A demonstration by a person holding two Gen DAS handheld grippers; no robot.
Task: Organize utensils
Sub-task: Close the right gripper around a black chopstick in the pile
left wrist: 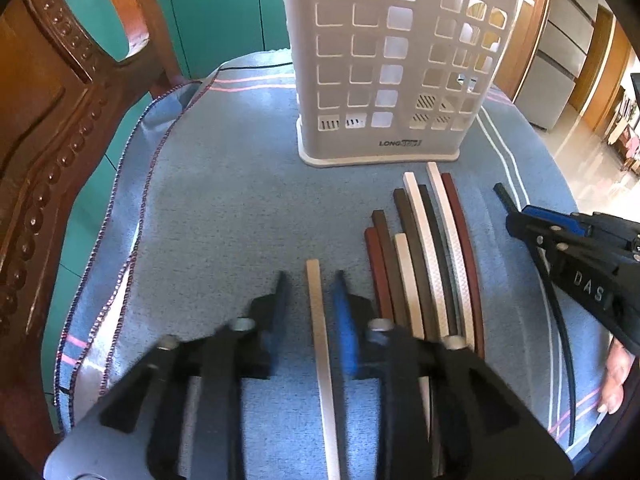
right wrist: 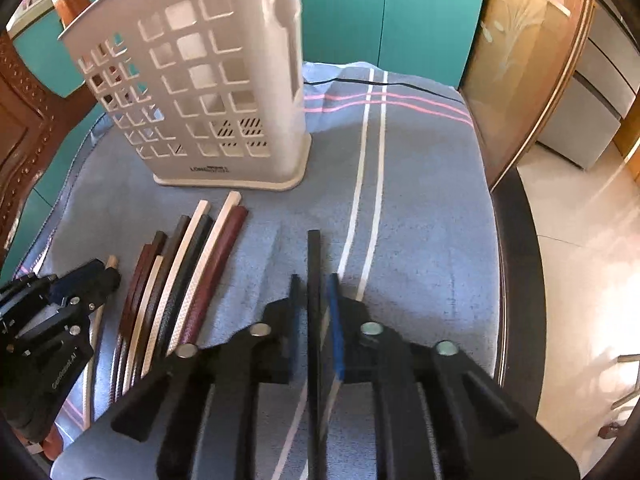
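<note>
Bright daylight from right, fisheye-bent edges, slight blur.

A surface draped in a blue woven cloth (left wrist: 224, 200) with white and pink stripes carries an upright white perforated plastic holder (left wrist: 384, 64), a row of brown, cream and maroon sticks (left wrist: 424, 256), a separate cream stick (left wrist: 320, 344) and a black stick (right wrist: 314, 320).

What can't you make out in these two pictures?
- Left wrist view: near end of the beige stick, hidden under the left gripper.
- Right wrist view: near end of the black stick, under the right gripper.
- Both views: holder top, cut off; contents unclear.
</note>
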